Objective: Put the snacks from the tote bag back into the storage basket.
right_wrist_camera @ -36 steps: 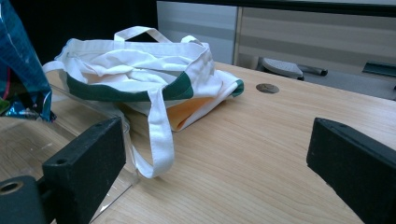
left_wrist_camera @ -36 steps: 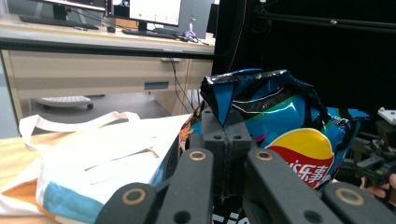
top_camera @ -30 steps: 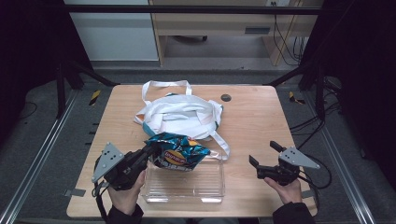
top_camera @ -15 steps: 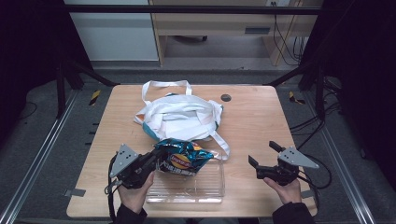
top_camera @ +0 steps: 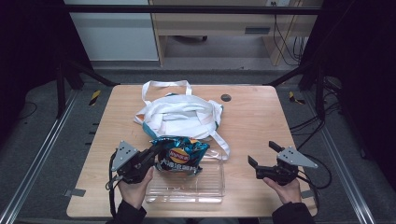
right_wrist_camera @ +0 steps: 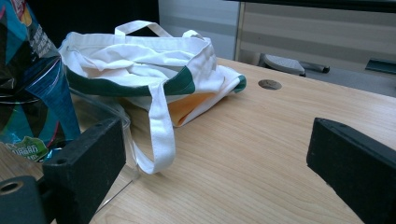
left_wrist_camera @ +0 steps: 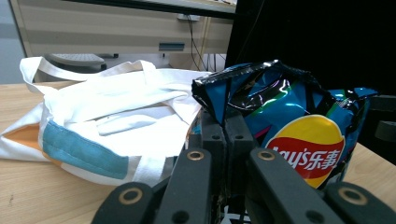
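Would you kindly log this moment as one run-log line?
left tool: shut on chip bag | bag: over clear tray | right tool: open, empty | tote bag: on table

Crinkled blue foil chip bag (top_camera: pixel 181 155): glossy, reflective film. White cloth tote bag (top_camera: pixel 180 114) with teal trim: matt woven fabric, soft folds. Clear plastic tray (top_camera: pixel 205 186): smooth, shiny, see-through. Light wooden table (top_camera: pixel 261 116): smooth, fine grain, low sheen. Black fingers (right_wrist_camera: pixel 88 158): matt plastic.
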Available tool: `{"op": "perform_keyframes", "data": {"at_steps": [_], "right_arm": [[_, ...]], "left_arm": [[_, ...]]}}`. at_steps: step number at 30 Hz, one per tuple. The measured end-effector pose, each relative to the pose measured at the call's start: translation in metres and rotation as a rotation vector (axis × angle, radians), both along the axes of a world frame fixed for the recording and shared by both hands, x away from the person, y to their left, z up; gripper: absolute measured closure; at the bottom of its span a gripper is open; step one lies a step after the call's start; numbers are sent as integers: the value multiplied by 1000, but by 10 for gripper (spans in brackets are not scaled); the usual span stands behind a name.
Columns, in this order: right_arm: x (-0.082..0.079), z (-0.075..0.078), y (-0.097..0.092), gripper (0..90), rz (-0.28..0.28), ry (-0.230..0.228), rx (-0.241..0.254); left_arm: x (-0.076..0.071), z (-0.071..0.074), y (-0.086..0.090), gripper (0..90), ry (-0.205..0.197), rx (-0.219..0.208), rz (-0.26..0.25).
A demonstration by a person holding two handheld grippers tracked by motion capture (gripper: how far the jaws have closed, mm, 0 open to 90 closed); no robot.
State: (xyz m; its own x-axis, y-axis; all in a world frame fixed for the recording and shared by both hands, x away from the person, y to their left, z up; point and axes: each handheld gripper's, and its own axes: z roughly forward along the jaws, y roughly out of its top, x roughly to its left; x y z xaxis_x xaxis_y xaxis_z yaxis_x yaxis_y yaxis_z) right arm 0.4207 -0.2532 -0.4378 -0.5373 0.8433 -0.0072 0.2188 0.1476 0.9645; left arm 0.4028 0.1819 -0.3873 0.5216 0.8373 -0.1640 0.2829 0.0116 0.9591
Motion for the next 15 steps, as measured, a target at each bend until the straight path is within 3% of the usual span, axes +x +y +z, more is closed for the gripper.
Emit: {"op": "perform_keyframes", "data": {"at_steps": [15], "right_arm": [[1, -1, 1, 49, 2, 7, -7]], "left_arm": [[15, -5, 1, 858, 0, 10, 26]]}}
